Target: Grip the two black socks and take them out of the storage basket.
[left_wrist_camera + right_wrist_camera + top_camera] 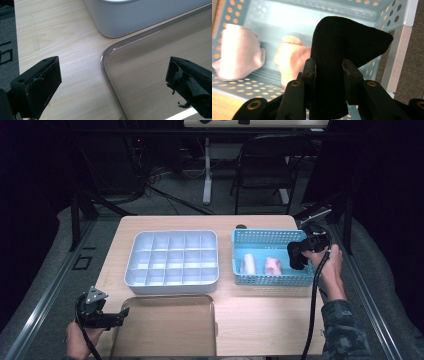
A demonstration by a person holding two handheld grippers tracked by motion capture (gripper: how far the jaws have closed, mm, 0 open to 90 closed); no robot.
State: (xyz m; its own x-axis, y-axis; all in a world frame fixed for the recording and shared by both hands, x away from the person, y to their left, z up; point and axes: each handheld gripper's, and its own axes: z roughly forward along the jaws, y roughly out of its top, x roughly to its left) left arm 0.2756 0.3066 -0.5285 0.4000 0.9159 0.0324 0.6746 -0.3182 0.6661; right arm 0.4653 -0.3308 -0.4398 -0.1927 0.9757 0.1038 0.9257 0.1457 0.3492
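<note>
My right gripper (299,255) is shut on a black rolled sock (347,42), held above the right end of the blue perforated basket (265,237). In the right gripper view the sock sticks up between the two pads (309,71). Two light rolled socks lie in the basket, a whitish one (248,264) and a pink one (272,266). My left gripper (117,316) stands open and empty at the table's front left, its jaws wide apart over the corner of a clear tray (150,75).
A white box with several compartments (172,260) sits left of the basket. The clear tray (165,325) lies at the front edge. Beyond the table stand a folding chair (265,165) and a desk leg (207,170).
</note>
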